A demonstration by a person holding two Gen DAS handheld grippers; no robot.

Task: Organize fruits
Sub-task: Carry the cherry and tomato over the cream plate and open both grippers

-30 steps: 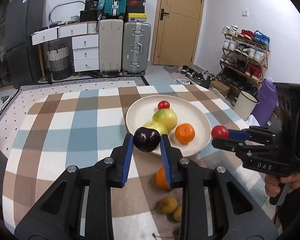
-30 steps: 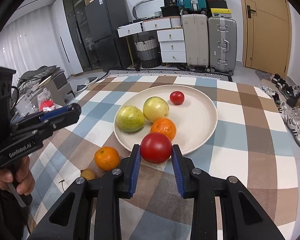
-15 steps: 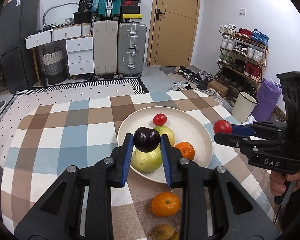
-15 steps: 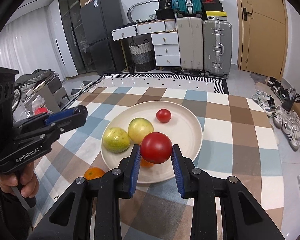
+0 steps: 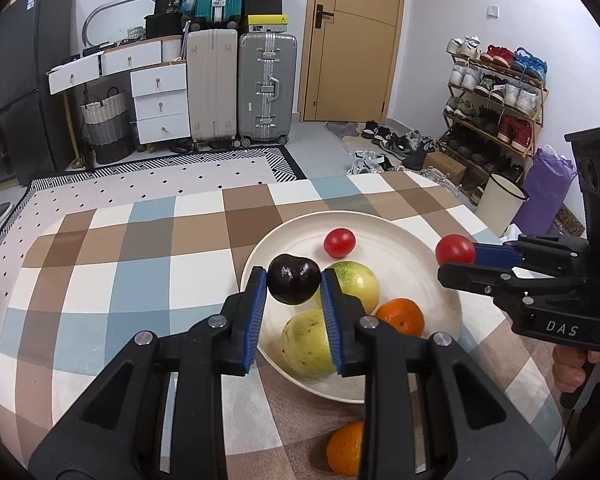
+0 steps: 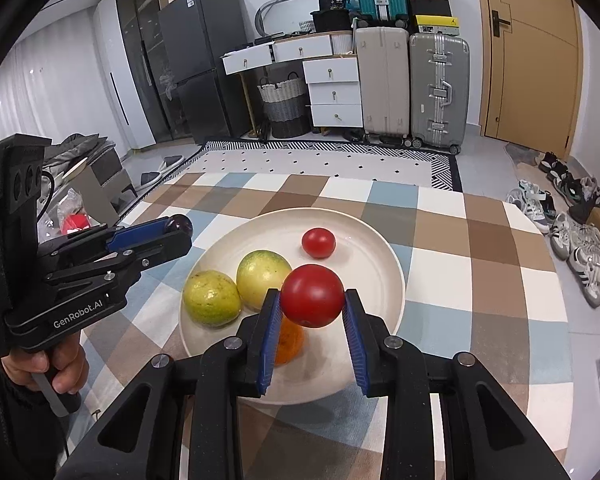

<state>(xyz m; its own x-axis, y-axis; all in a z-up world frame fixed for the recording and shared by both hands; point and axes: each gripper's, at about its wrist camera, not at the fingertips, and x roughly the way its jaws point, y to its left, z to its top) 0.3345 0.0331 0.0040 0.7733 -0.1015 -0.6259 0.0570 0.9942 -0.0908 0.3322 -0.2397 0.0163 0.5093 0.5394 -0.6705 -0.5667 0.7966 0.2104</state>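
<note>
Gripping a dark plum (image 5: 294, 285) between its blue pads, my left gripper (image 5: 294, 286) hangs over the 9 o'clock rim of the cream plate (image 5: 428, 248), which sits on the checked tablecloth (image 5: 120, 264). My right gripper (image 6: 312, 297) is clamped on a large red tomato (image 6: 312, 295), held above the plate's middle. Nearest me, at 6 o'clock off the plate, an orange (image 5: 346, 449) lies on the cloth. On the plate, near to far: a yellow-green guava (image 5: 306, 342) at the near rim, a second orange (image 5: 402, 317) at its 3 o'clock, a second guava (image 5: 358, 286) just behind them, then a small tomato (image 5: 339, 243) alone toward 12 o'clock. Beyond the table: a patterned rug (image 5: 180, 178), two upright suitcases (image 5: 240, 88), white drawers (image 5: 160, 102), a wooden door (image 5: 354, 40); a shoe rack (image 5: 496, 96) at 2 o'clock.
</note>
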